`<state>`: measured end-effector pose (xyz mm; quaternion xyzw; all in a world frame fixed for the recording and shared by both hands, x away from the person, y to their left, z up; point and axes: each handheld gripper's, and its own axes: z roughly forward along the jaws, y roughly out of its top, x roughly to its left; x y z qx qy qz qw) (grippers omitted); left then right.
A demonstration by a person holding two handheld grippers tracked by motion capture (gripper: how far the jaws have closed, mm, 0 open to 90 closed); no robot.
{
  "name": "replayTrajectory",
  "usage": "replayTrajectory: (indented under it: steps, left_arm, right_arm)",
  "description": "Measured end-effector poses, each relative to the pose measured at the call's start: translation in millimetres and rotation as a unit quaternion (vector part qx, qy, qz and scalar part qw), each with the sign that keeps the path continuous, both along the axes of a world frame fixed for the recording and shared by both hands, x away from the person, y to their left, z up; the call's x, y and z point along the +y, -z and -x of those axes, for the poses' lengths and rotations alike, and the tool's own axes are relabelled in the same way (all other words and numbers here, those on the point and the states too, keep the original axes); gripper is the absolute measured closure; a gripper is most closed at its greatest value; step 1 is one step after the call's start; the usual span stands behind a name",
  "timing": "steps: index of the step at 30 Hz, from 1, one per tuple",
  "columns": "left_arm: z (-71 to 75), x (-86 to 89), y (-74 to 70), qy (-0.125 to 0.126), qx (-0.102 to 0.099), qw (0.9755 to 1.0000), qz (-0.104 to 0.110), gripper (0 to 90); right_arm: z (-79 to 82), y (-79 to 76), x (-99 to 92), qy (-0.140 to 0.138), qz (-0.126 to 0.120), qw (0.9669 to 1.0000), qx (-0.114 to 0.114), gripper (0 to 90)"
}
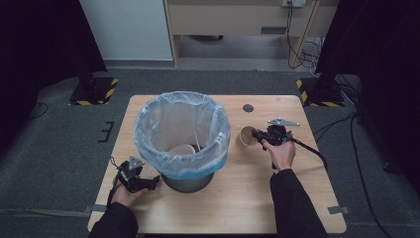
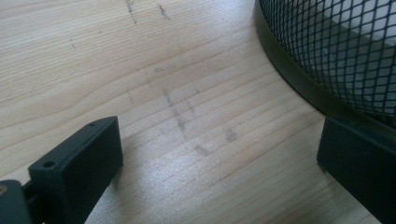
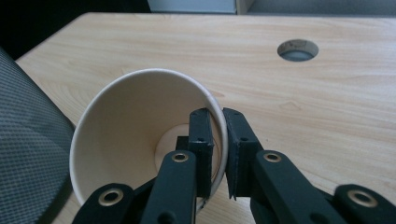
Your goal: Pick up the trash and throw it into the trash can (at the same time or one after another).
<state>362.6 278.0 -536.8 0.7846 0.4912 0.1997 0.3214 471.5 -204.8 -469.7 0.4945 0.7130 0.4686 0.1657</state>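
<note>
Your right claw (image 3: 218,154) pinches the cup (image 3: 140,135) wall near the tabletop's (image 1: 237,198) right edge; your left claw (image 2: 219,158) gapes wide, empty, beside the bin (image 2: 336,51).

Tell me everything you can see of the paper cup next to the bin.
The paper cup is plain, cream inside, with a rolled white rim and a round base visible down its mouth. It appears empty. It lies on its side on the wooden table, mouth toward the right gripper, just right of the lined mesh bin. The gripper's fingers pinch its wall at the rim, one inside and one outside.
</note>
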Motion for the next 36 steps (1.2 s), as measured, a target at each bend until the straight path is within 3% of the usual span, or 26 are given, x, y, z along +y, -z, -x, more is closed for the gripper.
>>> replayTrajectory:
  steps: [5,7,9,16,24,36]
  left_arm:
    - [0.0,0.0,0.0,0.000,0.000,1.0000,0.000,0.0]
    - [0.0,0.0,0.0,0.000,0.000,1.0000,0.000,0.0]
    - [0.0,0.0,0.0,0.000,0.000,1.0000,0.000,0.0]
    - [0.0,0.0,0.0,0.000,0.000,1.0000,0.000,0.0]
    - [0.0,0.0,0.0,0.000,0.000,1.0000,0.000,0.0]
    - [0.0,0.0,0.0,0.000,0.000,1.0000,0.000,0.0]
  right_arm:
    - [5.9,-14.5,-5.0,-0.002,-0.019,0.9996,-0.021,83.0]
    - [8.7,-19.7,-8.3,-0.002,-0.037,0.9989,-0.028,83.0]
    - [11.9,-27.0,-12.1,0.002,-0.037,0.9985,-0.040,83.0]
    - [24.1,-56.5,-21.4,0.000,-0.073,0.9940,-0.081,83.0]
    - [39.3,-95.4,-33.1,0.011,-0.107,0.9841,-0.141,83.1]
    - [60.1,-134.3,-40.1,0.012,-0.149,0.9680,-0.201,83.1]
